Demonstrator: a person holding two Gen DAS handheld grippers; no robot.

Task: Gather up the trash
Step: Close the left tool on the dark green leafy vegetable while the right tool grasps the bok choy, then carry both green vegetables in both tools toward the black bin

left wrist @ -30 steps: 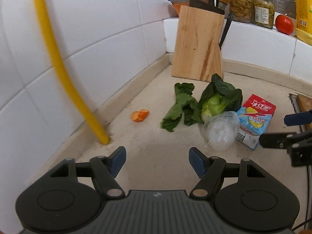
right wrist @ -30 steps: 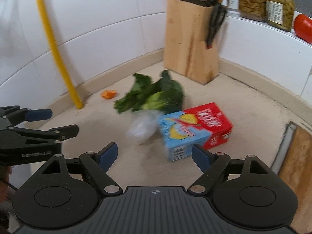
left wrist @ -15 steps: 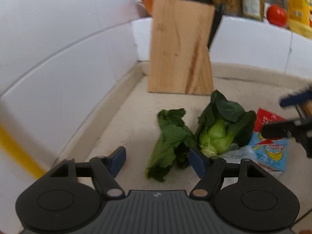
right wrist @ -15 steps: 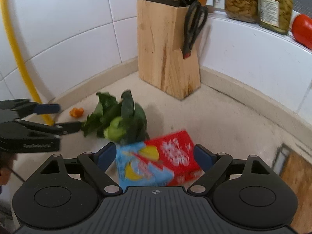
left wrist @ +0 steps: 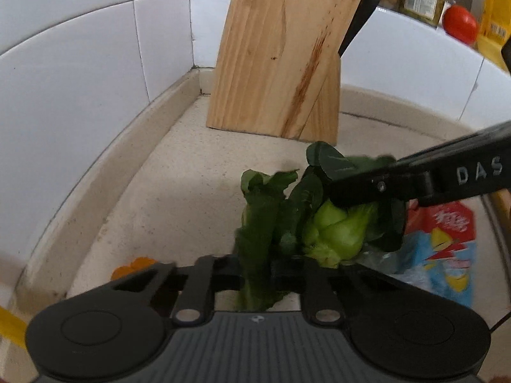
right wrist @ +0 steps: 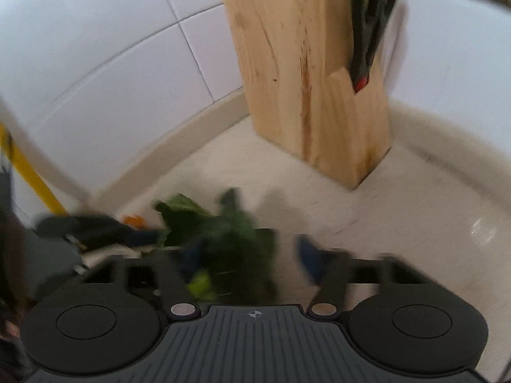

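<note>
Green and floppy, the long crinkly leaf (left wrist: 258,223) lies on the speckled stone counter (left wrist: 179,191) at 6 o'clock from the tall wooden knife block (left wrist: 281,51), pinched tight in the black left gripper (left wrist: 255,274). The black right gripper (right wrist: 249,255) has just been closing around the round leafy cabbage (right wrist: 223,233); the blur hides whether its blue fingers (right wrist: 308,252) touch it.

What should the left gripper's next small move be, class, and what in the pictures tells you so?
Probably lift a little, straight up. The left gripper has just closed on the loose green leaf, which still trails onto the counter; a small lift would show whether the grip holds and free it from the bok choy beside it.
</note>
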